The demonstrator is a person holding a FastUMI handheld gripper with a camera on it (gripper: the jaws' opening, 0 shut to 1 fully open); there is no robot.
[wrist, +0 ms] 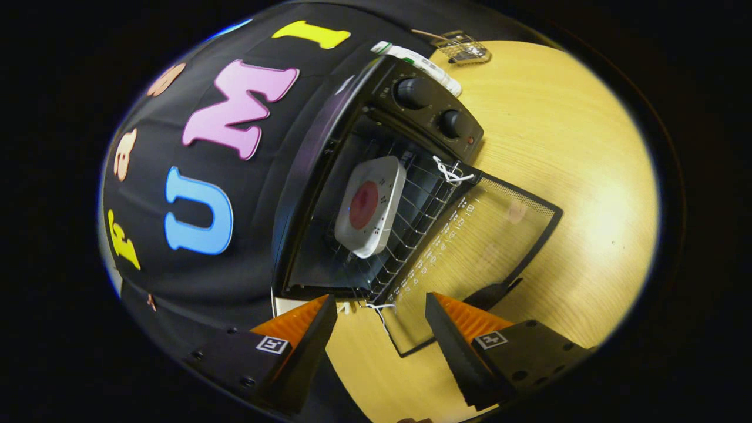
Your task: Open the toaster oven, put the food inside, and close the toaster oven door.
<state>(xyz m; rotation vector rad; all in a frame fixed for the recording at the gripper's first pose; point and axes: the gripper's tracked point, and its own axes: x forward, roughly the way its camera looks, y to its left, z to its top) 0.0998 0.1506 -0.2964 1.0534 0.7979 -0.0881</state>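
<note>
The black toaster oven (352, 176) stands on the wooden table, seen strongly tilted. Its glass door (476, 252) is swung fully down and lies flat over the table. Inside, on the wire rack (411, 217), rests a white square plate (373, 205) with a red round piece of food (364, 204) on it. My gripper (382, 320) hovers just in front of the oven's lower corner, open, with nothing between its fingers. The near edge of the door lies between and just ahead of the fingers. Two black knobs (414, 92) sit on the oven's control panel.
White string (449, 172) is tied at the door's hinge corners. A white remote-like object (420, 63) and a small wire basket (464, 48) lie beyond the oven on the light wood table (576, 176). The black cloth wall rises behind the oven.
</note>
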